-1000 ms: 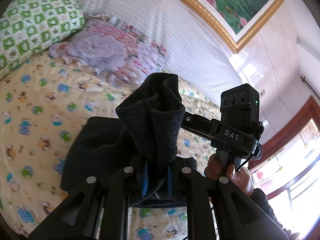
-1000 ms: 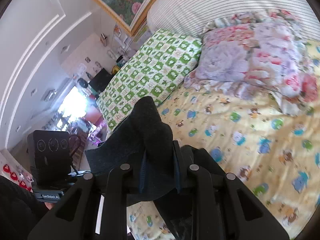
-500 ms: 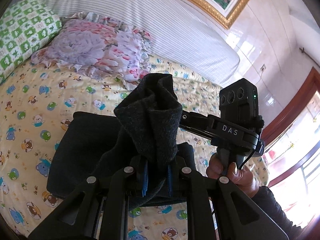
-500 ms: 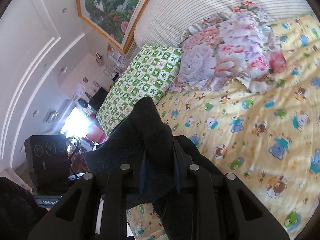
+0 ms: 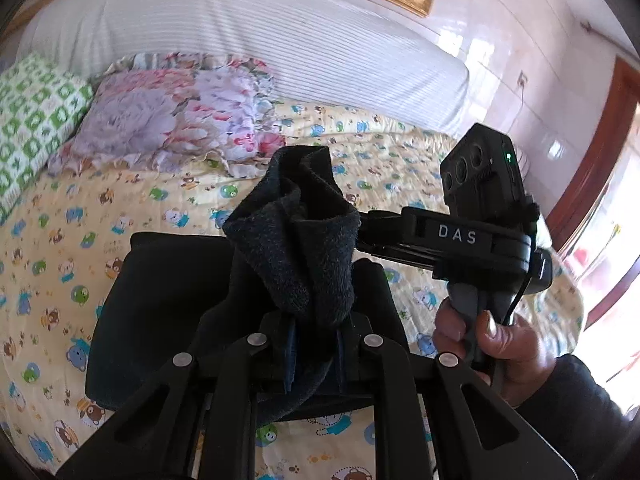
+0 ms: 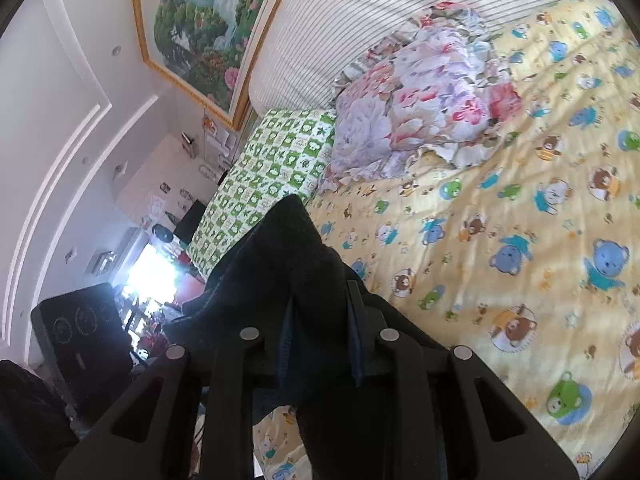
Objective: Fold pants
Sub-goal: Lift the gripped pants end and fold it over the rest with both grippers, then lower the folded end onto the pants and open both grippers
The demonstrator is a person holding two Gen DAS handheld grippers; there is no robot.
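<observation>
The dark pants (image 5: 168, 300) lie partly folded on the yellow cartoon-print bedspread (image 5: 60, 240), with one end lifted. My left gripper (image 5: 314, 354) is shut on a bunched wad of that dark cloth, which stands up between its blue pads. In the left wrist view the right gripper's body (image 5: 476, 240) shows at the right, held by a hand (image 5: 492, 344). My right gripper (image 6: 320, 344) is shut on another fold of the pants (image 6: 288, 264), held above the bed. The left gripper's camera block (image 6: 80, 332) appears at the lower left of the right wrist view.
A floral pillow (image 5: 168, 124) and a green checked pillow (image 5: 28, 120) lie at the head of the bed against a striped white headboard (image 5: 280, 48). A gold-framed painting (image 6: 200, 28) hangs above. Open bedspread (image 6: 520, 240) stretches to the right of the pants.
Both grippers moved across and slightly lower over the bed, keeping their hold on the pants. The views rolled, so the pillows shifted in frame and more bedspread shows.
</observation>
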